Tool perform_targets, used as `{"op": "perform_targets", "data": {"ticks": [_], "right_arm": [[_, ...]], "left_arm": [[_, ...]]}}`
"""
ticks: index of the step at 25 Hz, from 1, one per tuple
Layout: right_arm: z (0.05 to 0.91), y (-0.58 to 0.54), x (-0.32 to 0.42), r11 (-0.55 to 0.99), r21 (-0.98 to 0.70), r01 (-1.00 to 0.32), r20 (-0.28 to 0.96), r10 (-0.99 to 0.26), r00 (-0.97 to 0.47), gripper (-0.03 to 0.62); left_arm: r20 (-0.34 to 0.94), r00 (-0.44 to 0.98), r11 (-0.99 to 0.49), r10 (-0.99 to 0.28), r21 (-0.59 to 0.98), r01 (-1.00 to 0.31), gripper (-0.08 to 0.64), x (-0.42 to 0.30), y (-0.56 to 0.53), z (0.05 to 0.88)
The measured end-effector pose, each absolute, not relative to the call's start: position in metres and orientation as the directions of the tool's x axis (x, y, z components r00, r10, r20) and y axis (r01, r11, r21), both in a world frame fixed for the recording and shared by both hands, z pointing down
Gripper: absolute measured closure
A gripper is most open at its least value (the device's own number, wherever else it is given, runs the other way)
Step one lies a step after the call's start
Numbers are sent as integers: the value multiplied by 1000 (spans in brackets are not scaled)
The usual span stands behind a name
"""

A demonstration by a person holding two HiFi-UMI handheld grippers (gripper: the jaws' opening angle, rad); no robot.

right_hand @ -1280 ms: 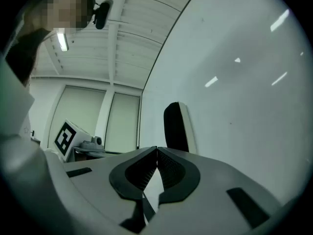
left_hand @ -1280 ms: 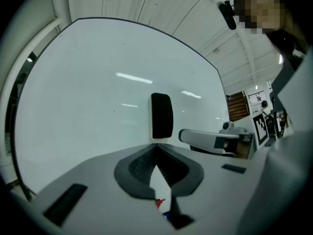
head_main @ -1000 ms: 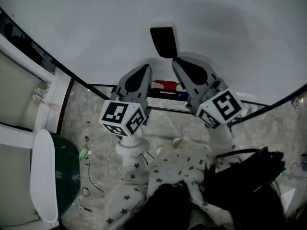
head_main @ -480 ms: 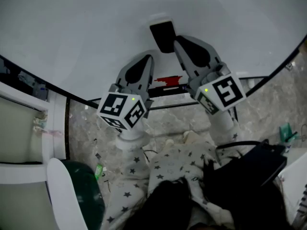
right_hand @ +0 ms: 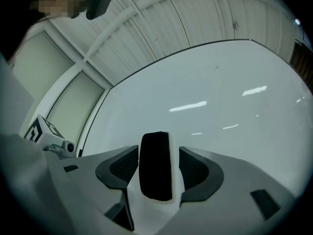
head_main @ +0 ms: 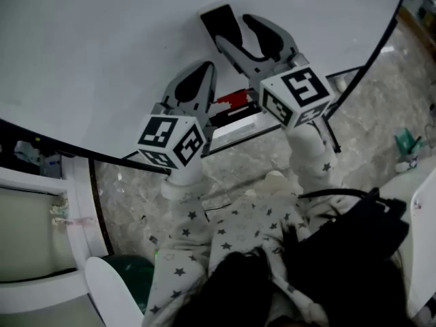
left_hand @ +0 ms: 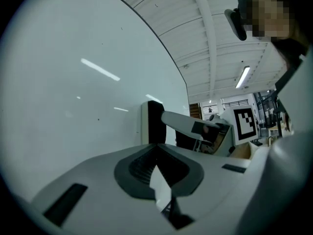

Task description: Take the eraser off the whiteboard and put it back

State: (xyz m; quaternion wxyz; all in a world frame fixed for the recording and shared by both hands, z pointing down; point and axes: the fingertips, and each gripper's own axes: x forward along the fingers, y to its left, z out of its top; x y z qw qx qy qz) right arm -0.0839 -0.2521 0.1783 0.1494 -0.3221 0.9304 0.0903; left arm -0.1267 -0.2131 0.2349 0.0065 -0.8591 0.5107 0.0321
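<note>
A black eraser [head_main: 219, 20] clings to the whiteboard [head_main: 102, 60]. My right gripper [head_main: 235, 31] is open at the eraser. Its jaws have just been opening. In the right gripper view the eraser [right_hand: 156, 165] stands upright between the two pads with a gap on each side. My left gripper [head_main: 203, 70] points at the board lower left of the eraser, shut and empty. From the left gripper view [left_hand: 156, 153] I see the eraser [left_hand: 155, 123] and the right gripper's finger beside it.
A marker tray [head_main: 235, 118] with a red marker [head_main: 231, 99] runs under the board, just below both grippers. Marble floor lies beneath. A green bin [head_main: 133, 271] with a white lid sits at lower left, a black bag [head_main: 354, 251] at lower right.
The right gripper rose from just under the eraser to level with it, and its shut jaws opened on either side of it. The left gripper stayed close to its spot.
</note>
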Motion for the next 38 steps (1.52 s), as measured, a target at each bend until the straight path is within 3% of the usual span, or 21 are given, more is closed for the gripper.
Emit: {"op": "perform_targets", "data": {"ticks": [4,21,38], "right_arm": [[186,-259,-96,731,90,-676,-305,-626,-717,328],[188,-276,-104,501,154,-852,-283,-804,-524,330],[212,-258,-82,572,35,-820,-205,-799,-566,334]], "left_arm": [[-55,503,-505,-862,27,-863,558,-126,-215,242],[-57,517,-520,-854,44,-853,558,-134,-217,249],[-76,543,-545,-836,17,-838,558,-121,-203,247]]}}
